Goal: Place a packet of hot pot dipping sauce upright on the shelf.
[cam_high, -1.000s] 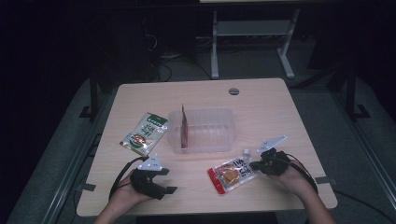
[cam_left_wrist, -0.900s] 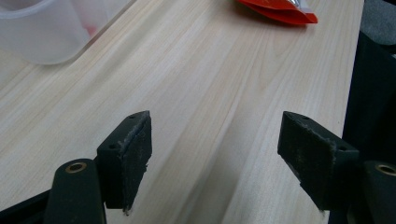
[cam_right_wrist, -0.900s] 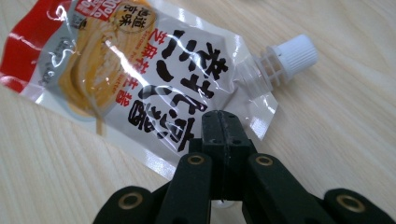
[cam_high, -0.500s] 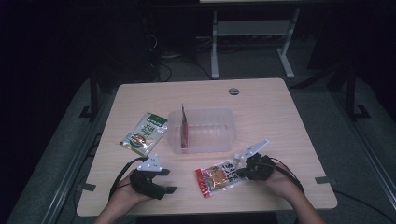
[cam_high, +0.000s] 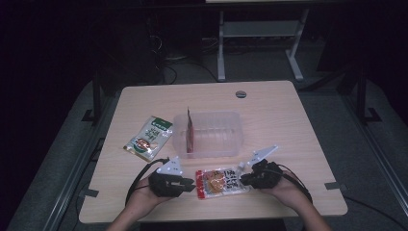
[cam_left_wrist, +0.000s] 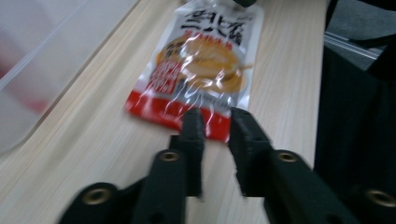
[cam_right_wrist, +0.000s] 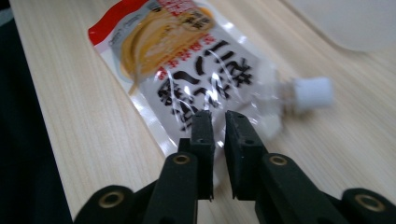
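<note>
A red and white spouted pouch (cam_high: 219, 182) lies flat near the table's front edge, its white cap (cam_right_wrist: 314, 91) pointing right. My left gripper (cam_high: 192, 184) points at its red bottom edge (cam_left_wrist: 205, 65). The left jaws have just been closing and stand a narrow gap apart (cam_left_wrist: 215, 122), with that edge at their tips but not pinched. My right gripper (cam_high: 244, 179) sits at the cap end. Its jaws (cam_right_wrist: 217, 116) have just been opening, slightly apart over the pouch's corner (cam_right_wrist: 187, 60), not pressing it.
A clear plastic tub (cam_high: 226, 126) stands mid-table with a red pouch (cam_high: 189, 131) upright at its left end. A green pouch (cam_high: 149, 137) lies left of the tub. The table's front edge (cam_high: 211, 217) is close behind both hands.
The right gripper dragged the pouch leftward along the front of the table. The left gripper moved right to meet the pouch's bottom edge.
</note>
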`<state>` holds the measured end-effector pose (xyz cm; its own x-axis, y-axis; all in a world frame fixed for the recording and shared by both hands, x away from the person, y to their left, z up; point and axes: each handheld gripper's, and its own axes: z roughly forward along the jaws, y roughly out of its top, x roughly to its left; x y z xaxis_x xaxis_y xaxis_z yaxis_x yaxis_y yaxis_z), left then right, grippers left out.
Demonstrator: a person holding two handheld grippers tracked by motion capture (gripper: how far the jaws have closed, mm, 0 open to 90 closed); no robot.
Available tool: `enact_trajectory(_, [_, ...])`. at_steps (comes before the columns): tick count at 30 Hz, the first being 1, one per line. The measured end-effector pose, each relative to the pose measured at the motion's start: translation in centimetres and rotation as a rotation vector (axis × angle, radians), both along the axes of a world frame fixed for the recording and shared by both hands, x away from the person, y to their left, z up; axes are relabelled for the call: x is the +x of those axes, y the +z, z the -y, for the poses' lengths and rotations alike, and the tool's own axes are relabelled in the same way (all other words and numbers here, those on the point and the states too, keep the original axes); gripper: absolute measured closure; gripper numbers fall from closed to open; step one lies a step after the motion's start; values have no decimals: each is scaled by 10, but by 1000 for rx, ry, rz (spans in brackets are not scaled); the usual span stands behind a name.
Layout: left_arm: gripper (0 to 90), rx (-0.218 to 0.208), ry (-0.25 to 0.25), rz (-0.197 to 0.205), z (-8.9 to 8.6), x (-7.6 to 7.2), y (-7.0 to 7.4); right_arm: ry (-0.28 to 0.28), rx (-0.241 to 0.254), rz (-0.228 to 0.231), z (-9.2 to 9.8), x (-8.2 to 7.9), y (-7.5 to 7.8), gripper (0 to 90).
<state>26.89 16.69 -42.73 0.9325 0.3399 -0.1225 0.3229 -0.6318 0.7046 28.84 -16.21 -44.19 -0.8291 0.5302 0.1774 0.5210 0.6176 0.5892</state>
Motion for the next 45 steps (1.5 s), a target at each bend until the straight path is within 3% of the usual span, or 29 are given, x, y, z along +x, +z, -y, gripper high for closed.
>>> enact_trajectory(2, [893, 26, -26, 5, 10, 5, 0, -38, 23, -9, 8, -1, 1, 725])
enact_trajectory(5, [896, 39, -40, 3, 17, 8, -2, -72, 35, -23, 15, -2, 1, 669])
enact_trajectory(7, [896, 54, -54, -2, 23, 11, -5, -119, 51, -74, 22, -3, -1, 602])
enact_trajectory(12, [896, 120, -44, 19, 36, 18, -13, -125, 57, -122, 22, 4, -10, 531])
enact_trajectory(16, [896, 167, -34, 32, 39, 23, -20, -109, 51, -125, 18, 7, -14, 524])
enact_trajectory(25, [898, 166, -37, 18, 39, 23, -27, -110, 76, -162, 14, 12, -17, 515])
enact_trajectory(40, [900, 144, -33, -1, 36, 24, -29, -93, 203, -262, 0, 26, -25, 515])
enact_trajectory(45, [900, 142, -34, -2, 36, 24, -29, -92, 217, -257, -3, 28, -26, 576])
